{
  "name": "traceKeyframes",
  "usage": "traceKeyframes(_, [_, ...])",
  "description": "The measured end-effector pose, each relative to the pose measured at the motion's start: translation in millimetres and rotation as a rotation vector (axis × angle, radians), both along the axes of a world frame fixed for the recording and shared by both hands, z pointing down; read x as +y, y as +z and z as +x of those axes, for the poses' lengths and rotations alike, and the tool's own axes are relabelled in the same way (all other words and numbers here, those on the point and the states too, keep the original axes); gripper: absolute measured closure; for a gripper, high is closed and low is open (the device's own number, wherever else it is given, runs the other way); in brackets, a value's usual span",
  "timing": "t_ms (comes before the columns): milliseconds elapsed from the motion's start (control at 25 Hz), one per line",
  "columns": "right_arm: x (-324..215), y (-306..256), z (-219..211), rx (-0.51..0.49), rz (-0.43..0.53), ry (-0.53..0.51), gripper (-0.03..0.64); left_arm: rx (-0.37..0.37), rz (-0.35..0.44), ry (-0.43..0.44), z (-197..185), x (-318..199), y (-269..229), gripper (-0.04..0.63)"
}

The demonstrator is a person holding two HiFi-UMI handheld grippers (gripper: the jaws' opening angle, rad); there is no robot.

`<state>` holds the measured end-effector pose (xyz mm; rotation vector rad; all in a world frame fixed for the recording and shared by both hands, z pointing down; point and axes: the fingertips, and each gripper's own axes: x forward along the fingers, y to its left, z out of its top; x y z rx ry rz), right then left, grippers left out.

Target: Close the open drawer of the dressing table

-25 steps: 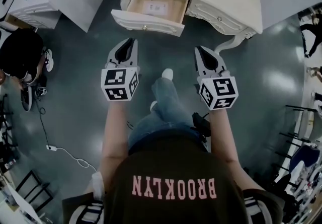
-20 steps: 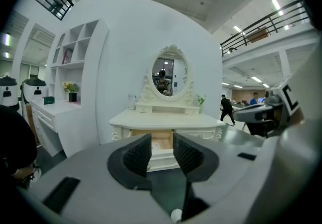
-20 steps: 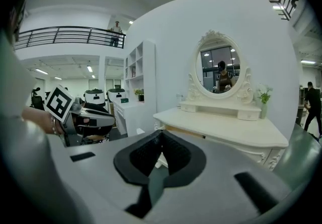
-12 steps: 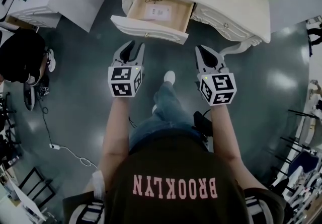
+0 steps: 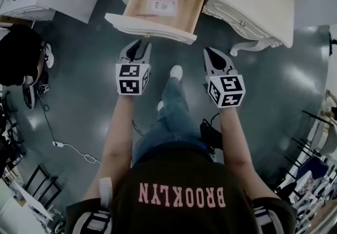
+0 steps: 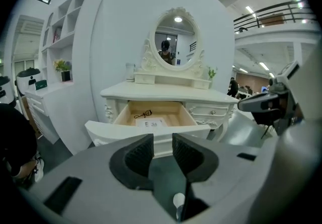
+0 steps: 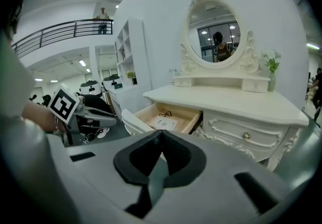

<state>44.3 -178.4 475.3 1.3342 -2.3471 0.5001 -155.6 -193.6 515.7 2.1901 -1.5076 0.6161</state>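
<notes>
Drawer (image 5: 158, 9) stands pulled out of the bench (image 5: 247, 1), its front panel just ahead of the left gripper (image 5: 141, 43). That gripper's jaws are apart with nothing between them, probably lined up to push the panel in. The right gripper (image 5: 211, 51), jaws together and empty, has the drawer ahead and to its left. Since a second ago both grippers have come nearer the drawer, and the left jaws have parted.
</notes>
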Motion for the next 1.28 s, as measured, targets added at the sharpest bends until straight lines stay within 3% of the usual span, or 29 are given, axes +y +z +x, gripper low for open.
traceKeyframes(520, [-16,55,20,-0.037,-0.093,0.053,0.620,-0.089,-0.137,-0.056,-2,-26,84,0.483])
traceKeyframes(960, [-42,64,24,-0.032,-0.128,0.078,0.621,-0.112,-0.209,-0.089,-15,-50,110,0.483])
traceKeyframes(1280, [-70,65,31,-0.033,-0.145,0.089,0.620,-0.107,-0.210,-0.089,-9,-74,111,0.483])
